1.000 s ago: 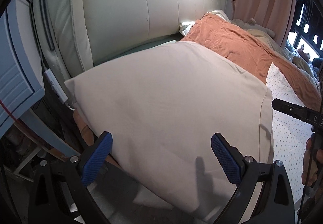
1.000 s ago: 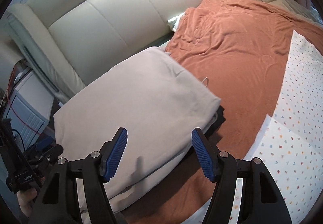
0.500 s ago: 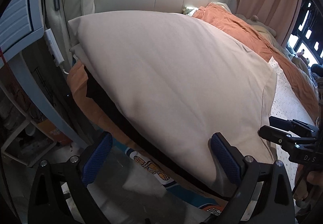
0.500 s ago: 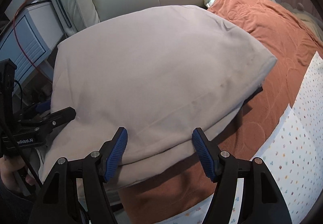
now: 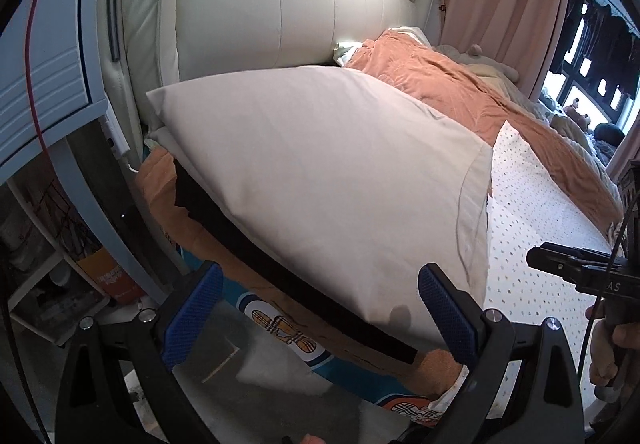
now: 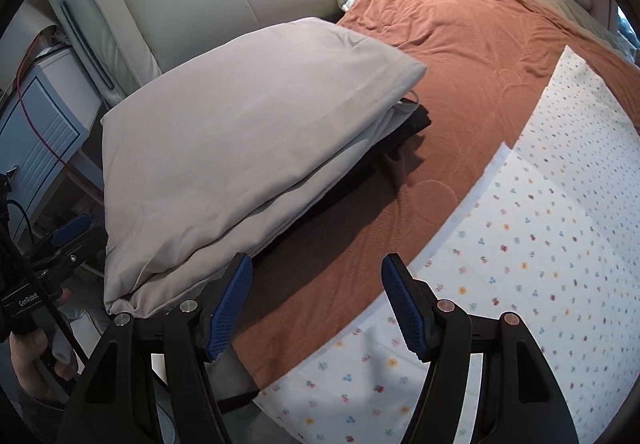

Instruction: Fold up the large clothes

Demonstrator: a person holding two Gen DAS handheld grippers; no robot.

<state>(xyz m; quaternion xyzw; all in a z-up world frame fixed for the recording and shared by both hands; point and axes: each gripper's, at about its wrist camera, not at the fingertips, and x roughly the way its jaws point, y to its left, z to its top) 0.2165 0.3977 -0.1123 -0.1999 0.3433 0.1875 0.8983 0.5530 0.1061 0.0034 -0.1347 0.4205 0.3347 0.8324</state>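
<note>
- Broadly, the bed (image 6: pixel 460 83) under its orange blanket fills both views, with a dotted white sheet (image 6: pixel 540 244) laid over its near side.
- On the bed's near corner sits the folded beige garment (image 5: pixel 320 179), stacked on a black folded piece (image 6: pixel 408 127); I judge this fold finished and parked.
- Whether more clothes wait I cannot tell; none lies unfolded in sight.
- My left gripper (image 5: pixel 320 316) hangs spread wide, gripping nothing, before the stack's edge.
- My right gripper (image 6: pixel 316 304) is likewise agape and empty, just beside the stack.
</note>
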